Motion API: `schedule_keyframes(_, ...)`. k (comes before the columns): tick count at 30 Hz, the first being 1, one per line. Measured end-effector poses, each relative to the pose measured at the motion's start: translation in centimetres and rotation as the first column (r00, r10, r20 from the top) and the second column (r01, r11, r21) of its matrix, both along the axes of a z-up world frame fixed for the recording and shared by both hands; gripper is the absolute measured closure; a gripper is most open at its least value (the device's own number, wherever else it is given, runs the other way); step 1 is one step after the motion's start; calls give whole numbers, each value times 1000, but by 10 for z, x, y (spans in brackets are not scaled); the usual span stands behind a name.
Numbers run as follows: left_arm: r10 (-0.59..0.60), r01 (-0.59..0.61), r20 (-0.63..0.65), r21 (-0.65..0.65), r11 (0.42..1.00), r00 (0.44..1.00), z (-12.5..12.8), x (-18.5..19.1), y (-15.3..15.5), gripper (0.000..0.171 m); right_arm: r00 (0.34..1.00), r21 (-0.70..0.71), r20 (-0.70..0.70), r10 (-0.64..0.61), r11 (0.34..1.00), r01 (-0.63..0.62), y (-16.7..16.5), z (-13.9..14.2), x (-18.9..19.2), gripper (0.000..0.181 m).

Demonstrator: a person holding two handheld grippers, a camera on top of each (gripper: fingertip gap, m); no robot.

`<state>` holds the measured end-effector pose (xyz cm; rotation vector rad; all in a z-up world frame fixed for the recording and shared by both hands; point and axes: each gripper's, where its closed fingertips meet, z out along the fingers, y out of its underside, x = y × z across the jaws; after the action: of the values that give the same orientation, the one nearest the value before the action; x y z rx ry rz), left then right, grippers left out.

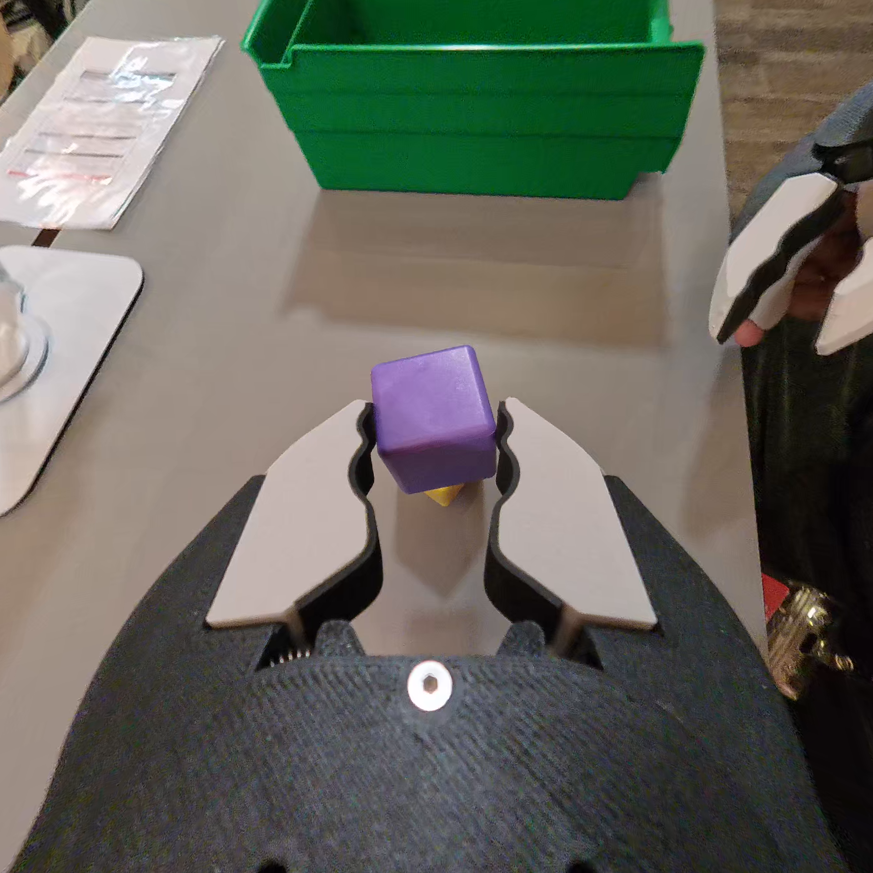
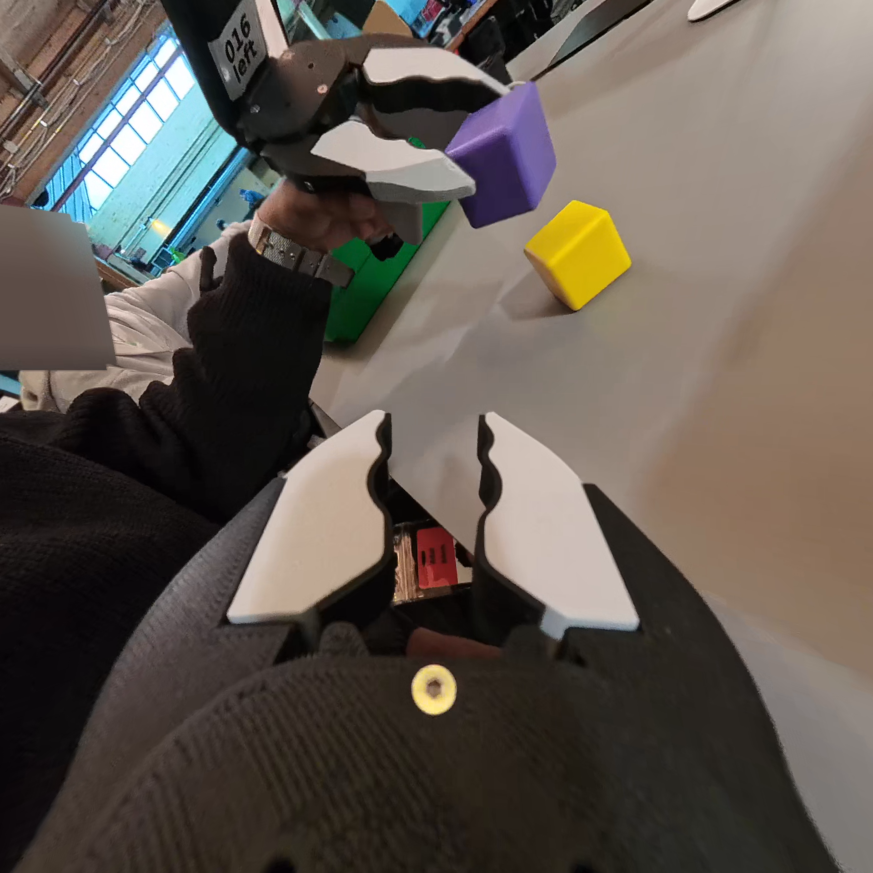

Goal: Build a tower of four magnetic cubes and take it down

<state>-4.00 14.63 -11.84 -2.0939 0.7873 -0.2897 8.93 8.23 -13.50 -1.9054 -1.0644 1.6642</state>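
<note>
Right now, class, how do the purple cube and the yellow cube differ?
The purple cube is held off the table between the left gripper's fingers; the yellow cube rests on the grey table, untouched. The purple one is tilted, the yellow one sits flat. Both are smooth, round-edged cubes of similar size.

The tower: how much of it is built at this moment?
Nothing is stacked. The left gripper holds the purple cube in the air above the lone yellow cube on the table. The right gripper is empty. Whether it is going up or coming down is unclear.

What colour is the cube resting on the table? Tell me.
Yellow: the cube on the table shows best in the right wrist view.
</note>
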Motion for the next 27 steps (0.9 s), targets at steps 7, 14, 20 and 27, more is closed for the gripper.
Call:
schedule_keyframes(7, -159, 159, -3, -41, 986, 987, 11, 15, 5, 119, 995, -3, -3, -99, 995, 99, 13, 1, 24, 146)
schedule_keyframes(14, -207, 206, -5, -52, 977, 978, 6, 26, 22, 119, 988, -4, 1, -151, 988, 151, 21, -1, 38, 146)
schedule_keyframes(20, -213, 213, 1, -69, 975, 977, 1, 26, 21, 119, 988, -29, -7, -154, 988, 154, 23, 0, 38, 146)
schedule_keyframes(27, -169, 166, -21, -95, 981, 985, -8, 9, 2, 119, 996, -64, -22, -90, 994, 88, 16, 3, 23, 146)
